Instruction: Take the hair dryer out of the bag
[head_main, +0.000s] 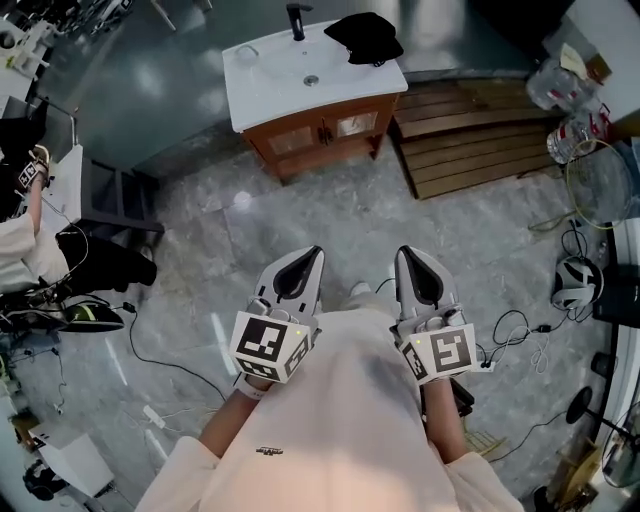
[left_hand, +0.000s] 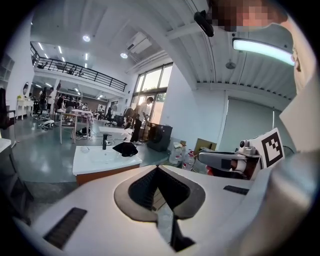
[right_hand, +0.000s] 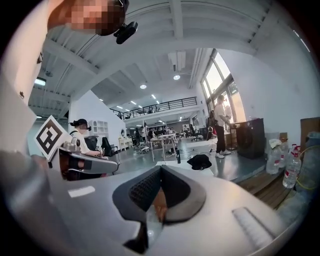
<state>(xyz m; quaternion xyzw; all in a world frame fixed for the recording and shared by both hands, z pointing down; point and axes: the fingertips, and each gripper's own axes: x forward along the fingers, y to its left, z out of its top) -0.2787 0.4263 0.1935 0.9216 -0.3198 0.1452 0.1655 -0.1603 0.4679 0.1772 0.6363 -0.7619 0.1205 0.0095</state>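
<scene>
A black bag (head_main: 365, 38) lies on the right end of a white sink vanity (head_main: 275, 75) at the far side of the floor. The same bag (left_hand: 125, 148) shows small in the left gripper view, and the bag (right_hand: 200, 161) is small in the right gripper view too. No hair dryer is visible. My left gripper (head_main: 312, 252) and right gripper (head_main: 405, 252) are held side by side close to my body, far short of the vanity. Both point toward it. The left gripper (left_hand: 158, 168) is shut with nothing in it, and so is the right gripper (right_hand: 161, 168).
A black faucet (head_main: 297, 20) stands on the vanity. Wooden pallets (head_main: 480, 135) lie to its right, with water bottles (head_main: 565, 95) and a wire fan guard (head_main: 598, 180) beyond. Cables (head_main: 520, 330) trail over the marble floor. A seated person (head_main: 20, 240) is at the left.
</scene>
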